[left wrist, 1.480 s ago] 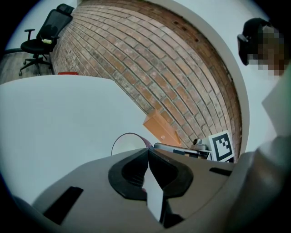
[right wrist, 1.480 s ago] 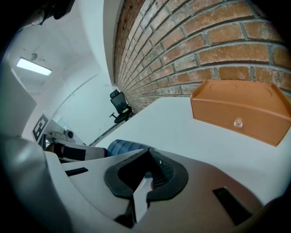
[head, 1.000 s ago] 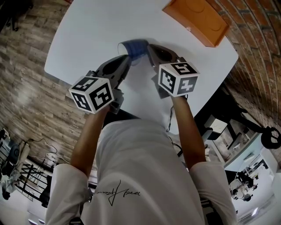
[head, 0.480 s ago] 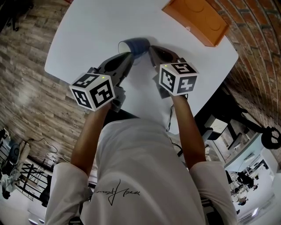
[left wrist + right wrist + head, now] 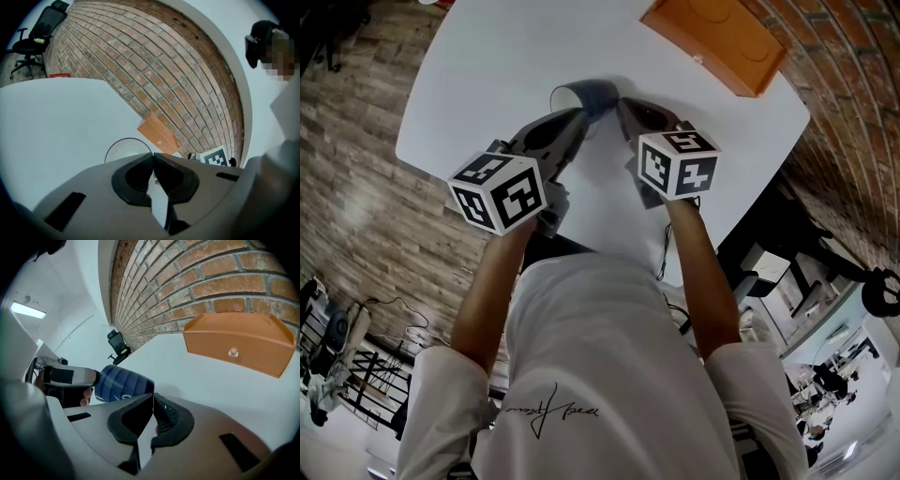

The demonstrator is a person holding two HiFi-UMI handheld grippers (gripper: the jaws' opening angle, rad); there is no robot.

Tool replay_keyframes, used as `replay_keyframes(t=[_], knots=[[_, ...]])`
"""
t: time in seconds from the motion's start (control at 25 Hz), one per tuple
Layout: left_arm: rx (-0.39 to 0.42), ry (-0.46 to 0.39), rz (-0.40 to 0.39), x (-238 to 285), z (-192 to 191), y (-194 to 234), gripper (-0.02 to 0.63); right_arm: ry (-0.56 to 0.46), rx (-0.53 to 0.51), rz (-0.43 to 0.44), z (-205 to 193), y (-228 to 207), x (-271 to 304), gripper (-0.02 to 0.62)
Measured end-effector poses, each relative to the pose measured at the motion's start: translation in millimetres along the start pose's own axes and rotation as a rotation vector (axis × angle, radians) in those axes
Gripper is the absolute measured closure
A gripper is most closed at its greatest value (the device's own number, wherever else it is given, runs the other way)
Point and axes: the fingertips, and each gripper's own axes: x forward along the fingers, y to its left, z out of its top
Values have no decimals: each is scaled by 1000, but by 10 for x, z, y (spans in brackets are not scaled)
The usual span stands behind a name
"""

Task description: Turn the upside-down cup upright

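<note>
A dark blue ribbed cup [image 5: 589,96] is tipped on its side over the white table [image 5: 497,66], its open mouth facing left. My left gripper [image 5: 578,117] is shut on the cup's rim; in the left gripper view the round rim [image 5: 123,142] and pale inside show just past the closed jaws [image 5: 153,154]. My right gripper [image 5: 623,105] is shut with nothing between its jaws and sits close beside the cup's other end. In the right gripper view the cup [image 5: 124,383] lies just left of the gripper [image 5: 153,395]; I cannot tell whether they touch.
An orange tray [image 5: 717,42] lies at the table's far right corner, by the brick wall [image 5: 154,65]. The table's near edge is close to the person's body. A black office chair [image 5: 33,33] stands on the floor beyond the table.
The cup has tipped further onto its side and shifted a little away from me, with my left gripper following it. The right gripper has hardly moved.
</note>
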Motion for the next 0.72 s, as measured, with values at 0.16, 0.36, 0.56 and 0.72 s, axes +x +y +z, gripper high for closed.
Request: replay_keyframes(t=[0.16, 0.36, 0.56, 0.72], knots=[[-4, 2, -5, 32, 4, -19, 594, 6, 9, 2, -30, -33, 7, 574], [-1, 3, -8, 60, 27, -42, 594, 8, 14, 5, -29, -54, 9, 574], [4, 7, -10, 86, 29, -56, 594, 8, 18, 8, -40, -67, 14, 574], [3, 15, -17, 107, 26, -57, 594, 15, 20, 6, -50, -75, 42, 574]])
